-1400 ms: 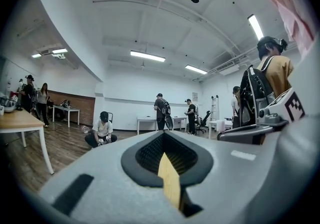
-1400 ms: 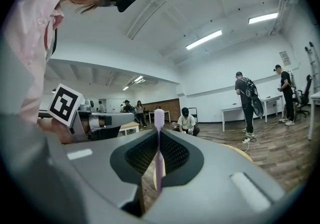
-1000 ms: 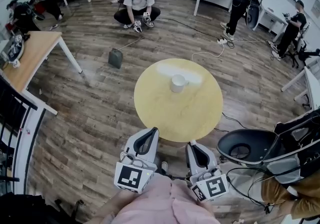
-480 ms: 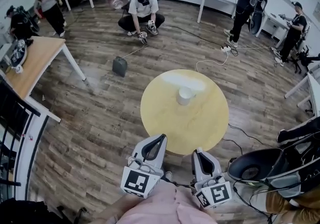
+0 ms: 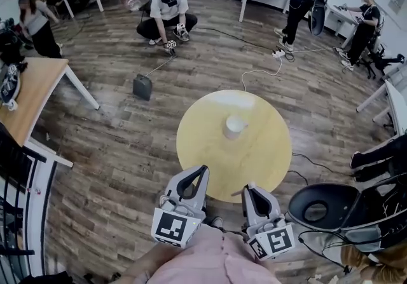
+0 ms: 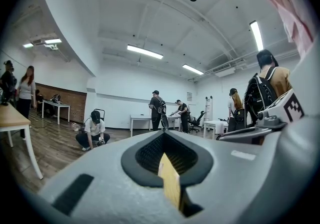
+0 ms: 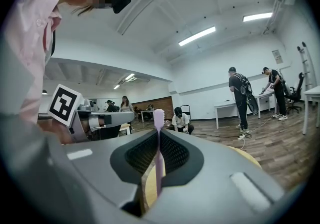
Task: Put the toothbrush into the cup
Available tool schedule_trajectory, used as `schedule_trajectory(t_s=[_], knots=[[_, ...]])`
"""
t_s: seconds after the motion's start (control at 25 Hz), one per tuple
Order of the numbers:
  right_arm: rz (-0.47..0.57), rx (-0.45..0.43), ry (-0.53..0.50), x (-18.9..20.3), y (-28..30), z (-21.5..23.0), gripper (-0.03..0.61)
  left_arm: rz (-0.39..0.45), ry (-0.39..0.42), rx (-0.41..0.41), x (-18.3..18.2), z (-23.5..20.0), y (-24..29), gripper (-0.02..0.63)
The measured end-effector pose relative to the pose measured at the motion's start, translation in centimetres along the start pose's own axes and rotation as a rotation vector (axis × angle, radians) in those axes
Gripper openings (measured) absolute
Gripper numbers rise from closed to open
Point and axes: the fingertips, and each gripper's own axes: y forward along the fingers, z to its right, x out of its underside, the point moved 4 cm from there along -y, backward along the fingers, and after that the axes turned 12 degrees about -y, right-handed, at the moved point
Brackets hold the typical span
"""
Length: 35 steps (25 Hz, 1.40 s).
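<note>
Gripping a slim pale-pink toothbrush (image 7: 158,148), the right gripper (image 5: 250,187) has its jaws closed on the handle, as the right gripper view shows. The brush stands upright betw. the dark ribbed pads, head end poking up past the jaw tips. The lower handle is buried in the jaw throat, and the bristles are too blurred to tell which way they face. In the head view the brush can hardly be made out. The left gripper (image 5: 201,169) has its jaws drawn together w/ nothing betw. them; only a thin yellow sliver of table shows thru the slit. Both grippers hover side by side at the near edge of the round yellow wooden table (image 5: 210,149), above the rim, not touching it as far as can be seen. The small white cup (image 5: 234,127) stands upright near the table's middle, well apart from both grippers and the brush; its inside is too small to read. The person's pink shirt (image 5: 210,263) fills the bottom edge, cut off by the frame, and hides the hands behind the square-marker cubes. A black chair seat (image 5: 318,203) sits at right, partly cut off.
</note>
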Motion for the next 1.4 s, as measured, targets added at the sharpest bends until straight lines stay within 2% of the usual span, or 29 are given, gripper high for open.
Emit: schedule_trajectory(t_s=[0.24, 0.36, 0.52, 0.68, 0.96, 1.4], knots=[[-0.005, 0.036, 0.007, 0.1, 2.7, 0.6, 0.022, -0.039, 0.001, 0.014, 0.1, -2.9, 1.9, -0.003], [-0.010, 0.050, 0.009, 0.0, 3.8, 0.5, 0.023, 0.001, -0.013, 0.029, -0.7, -3.9, 2.6, -0.003], [-0.029, 0.060, 0.010, 0.2, 4.6, 0.5, 0.023, 0.007, -0.035, 0.033, -0.7, -4.9, 3.2, -0.003], [-0.044, 0.063, 0.004, -0.1, 5.3, 0.9, 0.023, -0.053, -0.033, 0.028, 0.0, -5.8, 3.6, -0.003], [-0.054, 0.054, 0.002, 0.0, 6.6, 1.3, 0.023, -0.002, -0.066, 0.026, -0.4, -6.5, 4.6, -0.003], [-0.044, 0.029, 0.020, 0.5, 8.7, 2.9, 0.023, -0.015, -0.023, -0.006, 0.0, -7.2, 6.6, -0.003]])
